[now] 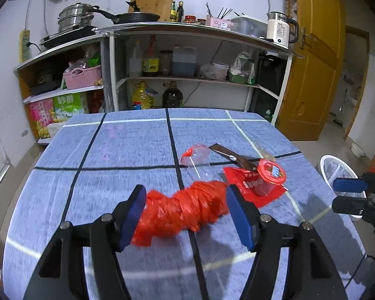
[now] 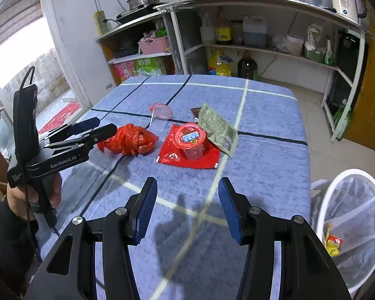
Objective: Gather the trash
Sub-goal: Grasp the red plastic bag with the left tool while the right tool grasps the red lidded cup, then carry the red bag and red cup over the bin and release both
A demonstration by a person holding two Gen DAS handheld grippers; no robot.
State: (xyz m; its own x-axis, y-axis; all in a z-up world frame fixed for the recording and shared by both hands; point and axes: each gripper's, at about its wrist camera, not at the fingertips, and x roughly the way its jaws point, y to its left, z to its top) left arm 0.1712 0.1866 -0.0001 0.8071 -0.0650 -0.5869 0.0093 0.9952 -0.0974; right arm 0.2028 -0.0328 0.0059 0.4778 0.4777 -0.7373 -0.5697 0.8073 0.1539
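A crumpled red plastic bag [image 1: 182, 210] lies on the blue checked tablecloth [image 1: 127, 150]. My left gripper [image 1: 185, 212] is open with its blue pads on either side of the bag, which also shows in the right wrist view [image 2: 130, 140]. Beyond it lie a red wrapper [image 2: 187, 152] with a red-lidded plastic cup [image 2: 191, 137] on it, a clear pink lid with a stick [image 2: 161, 111], and a green paper wrapper [image 2: 217, 127]. My right gripper [image 2: 187, 207] is open and empty above the table's near edge. A white mesh trash bin [image 2: 350, 225] stands at the right.
A kitchen shelf [image 1: 187, 50] with bottles, pots and a kettle stands behind the table. A yellow door [image 1: 312, 62] is at the right. A dark wrapper strip [image 1: 232, 157] lies by the cup. The bin holds some yellow and red trash [image 2: 333, 243].
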